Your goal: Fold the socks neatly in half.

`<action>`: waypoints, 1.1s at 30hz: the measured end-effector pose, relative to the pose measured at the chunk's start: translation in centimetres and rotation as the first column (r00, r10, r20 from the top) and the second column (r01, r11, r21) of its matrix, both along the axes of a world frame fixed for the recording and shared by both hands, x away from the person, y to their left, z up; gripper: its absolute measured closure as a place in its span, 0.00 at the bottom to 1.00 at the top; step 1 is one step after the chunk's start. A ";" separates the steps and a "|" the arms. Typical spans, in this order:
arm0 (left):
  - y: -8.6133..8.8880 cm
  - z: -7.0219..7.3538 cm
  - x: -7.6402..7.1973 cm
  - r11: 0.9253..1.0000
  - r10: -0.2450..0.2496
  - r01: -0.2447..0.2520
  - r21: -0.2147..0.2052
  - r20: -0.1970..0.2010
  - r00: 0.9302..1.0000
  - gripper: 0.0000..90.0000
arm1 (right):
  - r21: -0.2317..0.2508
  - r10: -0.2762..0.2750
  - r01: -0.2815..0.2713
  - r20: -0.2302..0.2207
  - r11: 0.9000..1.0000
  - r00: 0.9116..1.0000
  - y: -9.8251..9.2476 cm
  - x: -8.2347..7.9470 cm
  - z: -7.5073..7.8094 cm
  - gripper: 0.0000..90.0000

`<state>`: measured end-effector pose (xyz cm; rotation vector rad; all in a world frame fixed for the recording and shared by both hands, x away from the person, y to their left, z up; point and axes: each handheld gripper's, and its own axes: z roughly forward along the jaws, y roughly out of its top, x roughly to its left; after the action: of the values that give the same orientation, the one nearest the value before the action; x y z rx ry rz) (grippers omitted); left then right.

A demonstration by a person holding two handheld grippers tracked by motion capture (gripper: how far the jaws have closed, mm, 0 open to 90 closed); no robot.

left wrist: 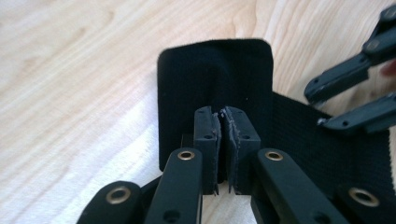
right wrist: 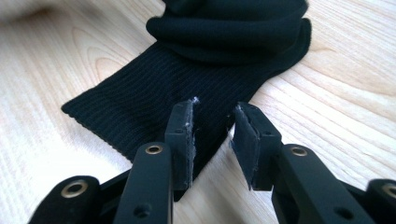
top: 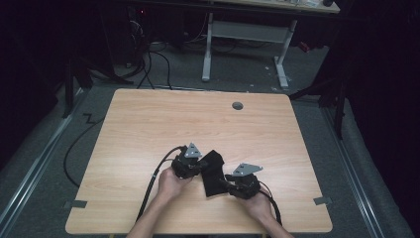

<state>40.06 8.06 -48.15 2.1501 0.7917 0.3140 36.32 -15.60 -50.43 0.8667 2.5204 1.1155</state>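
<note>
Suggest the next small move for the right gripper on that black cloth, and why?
Probably ease the right gripper forward and close on the ribbed end of the black cloth. Its jaws stand open with that edge just at their tips, nothing pinched yet, while the left gripper looks shut on the folded end, so the cloth is held at one end only.

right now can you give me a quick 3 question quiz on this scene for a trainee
1. True or false: the left gripper has its jaws closed on the black cloth.
2. Which best describes the right gripper? A) clamped on the cloth B) jaws apart over the ribbed end of the cloth C) lifted high off the table
3. What round feature sits near the table's far edge?

Key: 1 true; 2 B; 3 a grey round hole.
</note>
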 end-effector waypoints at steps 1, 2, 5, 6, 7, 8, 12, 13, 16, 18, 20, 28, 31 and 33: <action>0.1 0.2 0.0 1.000 0.001 -0.001 -0.006 0.007 1.000 0.94 | 0.007 -0.004 0.004 -0.008 1.000 1.000 0.1 0.1 -0.1 0.75; 0.2 0.4 -0.1 1.000 0.002 -0.002 -0.013 0.012 1.000 0.94 | 0.009 -0.007 0.007 -0.017 1.000 1.000 0.1 0.3 -0.1 0.75; 0.7 1.2 -0.4 0.999 0.009 -0.008 -0.046 0.032 0.999 0.94 | 0.016 -0.023 0.024 -0.021 1.000 1.000 0.2 0.4 -0.2 0.74; 0.7 1.4 -0.5 0.999 0.010 -0.008 -0.053 0.036 0.999 0.94 | 0.014 -0.029 0.029 -0.016 0.999 0.999 0.3 0.4 -0.2 0.74; 0.8 1.6 -0.7 0.998 0.011 -0.008 -0.065 0.043 0.999 0.94 | 0.012 -0.032 0.033 -0.014 0.999 0.999 0.4 0.4 -0.2 0.74; 0.8 1.8 -0.8 0.997 0.010 -0.007 -0.072 0.048 0.999 0.94 | 0.013 -0.037 0.037 -0.011 0.999 0.999 0.4 0.4 -0.2 0.74; 0.6 2.4 -1.7 0.997 -0.010 0.015 -0.076 0.071 0.997 0.94 | 0.017 -0.049 0.049 -0.006 0.999 0.999 0.7 0.4 -0.3 0.75; 0.5 2.5 -1.9 0.997 -0.016 0.022 -0.073 0.078 0.997 0.94 | 0.019 -0.050 0.050 -0.004 0.999 0.999 0.7 0.4 -0.3 0.75; 0.1 2.7 -2.6 0.997 -0.035 0.041 -0.059 0.092 0.995 0.94 | 0.023 -0.058 0.058 -0.001 0.998 0.998 0.8 0.5 -0.4 0.75; -0.1 2.6 -3.1 0.997 -0.046 0.052 -0.059 0.094 0.995 0.94 | 0.026 -0.064 0.064 0.001 0.998 0.998 0.9 0.6 -0.4 0.75; -0.3 2.3 -3.6 0.996 -0.058 0.064 -0.055 0.092 0.994 0.94 | 0.030 -0.071 0.071 0.000 0.997 0.997 1.0 0.7 -0.4 0.75; -0.7 0.2 -4.8 0.997 -0.076 0.078 -0.028 0.058 0.995 0.94 | 0.041 -0.082 0.082 0.001 0.996 0.997 1.1 0.9 -0.5 0.73; -0.7 -0.7 -4.8 0.998 -0.067 0.067 -0.007 0.046 0.997 0.94 | 0.042 -0.092 0.092 -0.006 0.995 0.996 1.0 0.9 -0.4 0.70; -0.6 -1.0 -4.6 0.998 -0.058 0.059 -0.022 0.038 0.998 0.94 | 0.046 -0.093 0.094 -0.020 0.994 0.995 0.9 0.9 -0.4 0.66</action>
<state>35.44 7.46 -49.18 2.1352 0.7067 0.3120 37.25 -14.74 -50.81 1.0001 2.4485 1.1463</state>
